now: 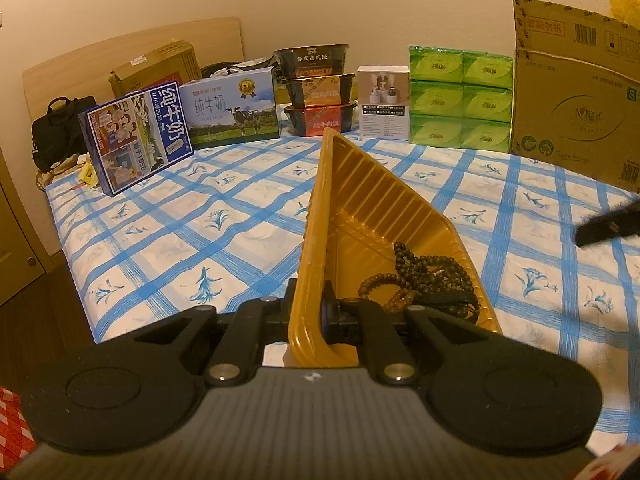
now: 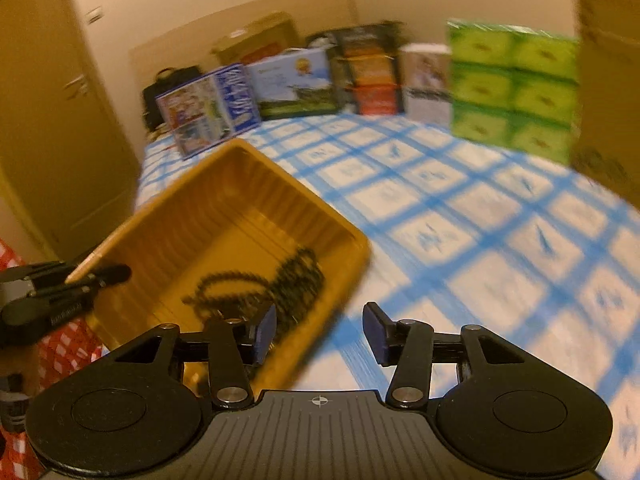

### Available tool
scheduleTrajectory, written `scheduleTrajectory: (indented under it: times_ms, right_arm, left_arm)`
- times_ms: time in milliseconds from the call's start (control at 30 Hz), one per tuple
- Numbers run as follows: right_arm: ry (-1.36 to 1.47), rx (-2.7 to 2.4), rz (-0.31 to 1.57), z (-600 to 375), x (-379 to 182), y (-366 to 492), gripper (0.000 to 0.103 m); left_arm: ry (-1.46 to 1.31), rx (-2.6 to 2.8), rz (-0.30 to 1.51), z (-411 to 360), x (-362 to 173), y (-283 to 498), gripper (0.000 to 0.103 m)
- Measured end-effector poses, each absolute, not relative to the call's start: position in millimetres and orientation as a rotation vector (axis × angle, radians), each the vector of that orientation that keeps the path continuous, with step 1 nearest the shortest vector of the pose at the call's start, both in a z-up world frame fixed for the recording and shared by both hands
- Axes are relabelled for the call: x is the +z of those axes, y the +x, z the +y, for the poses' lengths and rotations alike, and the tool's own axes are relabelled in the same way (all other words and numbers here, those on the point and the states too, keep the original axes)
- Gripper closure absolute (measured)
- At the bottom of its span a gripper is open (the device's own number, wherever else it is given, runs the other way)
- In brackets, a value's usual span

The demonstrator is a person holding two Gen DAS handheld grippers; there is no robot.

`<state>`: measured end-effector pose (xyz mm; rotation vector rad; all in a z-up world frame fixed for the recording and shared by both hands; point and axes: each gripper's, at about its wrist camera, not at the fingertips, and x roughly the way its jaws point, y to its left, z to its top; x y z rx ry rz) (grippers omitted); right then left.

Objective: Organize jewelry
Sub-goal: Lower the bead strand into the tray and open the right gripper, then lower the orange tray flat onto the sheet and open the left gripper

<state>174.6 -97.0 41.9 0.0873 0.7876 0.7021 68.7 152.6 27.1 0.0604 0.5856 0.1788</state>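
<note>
Left gripper [image 1: 310,312] clamped on near wall of yellow tray [image 1: 360,200], tray tilted up on edge over bed. Dark bead strands [image 1: 424,276] heaped in tray's low corner, close by the pinched wall. Right gripper [image 2: 320,334] parted, blue pads [image 2: 266,334] bare, nothing between; hanging just beside tray's near right corner, over sheet, picture smeared. From right wrist view, left gripper [image 2: 60,292] seen at tray's left rim, red-and-white checked cloth [image 2: 68,348] beneath. Bed spread with white sheet [image 1: 240,232], blue grid, small blue flower prints. Pale wall behind, light wooden headboard [image 1: 140,48], wardrobe door at left [image 2: 52,120], dark floor at lower left. Along far edge, left to right: black bag [image 1: 60,128]; blue milk carton [image 1: 140,136] reading "纯牛奶" and "1956"; second milk box [image 1: 232,108] reading "纯牛奶", "PURE MILK", with cow on pasture; brown box [image 1: 160,66] behind; three stacked black meal bowls [image 1: 318,88], top one reading "台式卤肉饭"; white product box [image 1: 383,102], small print unreadable; six green tissue packs [image 1: 460,102]; big cardboard carton [image 1: 576,96] with barcodes, letter "S", "心相印" logo.
</note>
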Motion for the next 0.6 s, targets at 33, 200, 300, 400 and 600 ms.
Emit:
scheduleTrajectory:
  times_ms: [33,200,300,400,600]
  right_arm:
    - [0.111,0.680,0.802,-105.9,38.4,171.2,0.054]
    - [0.178,0.605,0.850,-140.1,25.9,154.8,0.053]
    - [0.203,0.573,0.870,-154.9,20.0,145.5,0.053]
    - [0.231,0.548,0.887,-164.8,15.6,137.1,0.052]
    - [0.239,0.525,0.911,-170.0,10.3,124.5,0.052]
  left_arm:
    - [0.059,0.177,0.585,152.6,27.2,68.6,0.095]
    - [0.058,0.178,0.586,152.5,27.0,68.7,0.095]
    - [0.051,0.178,0.591,153.6,24.1,69.5,0.095]
    - [0.042,0.176,0.595,156.8,20.7,68.2,0.096]
    - [-0.062,0.157,0.605,184.2,12.7,66.4,0.096]
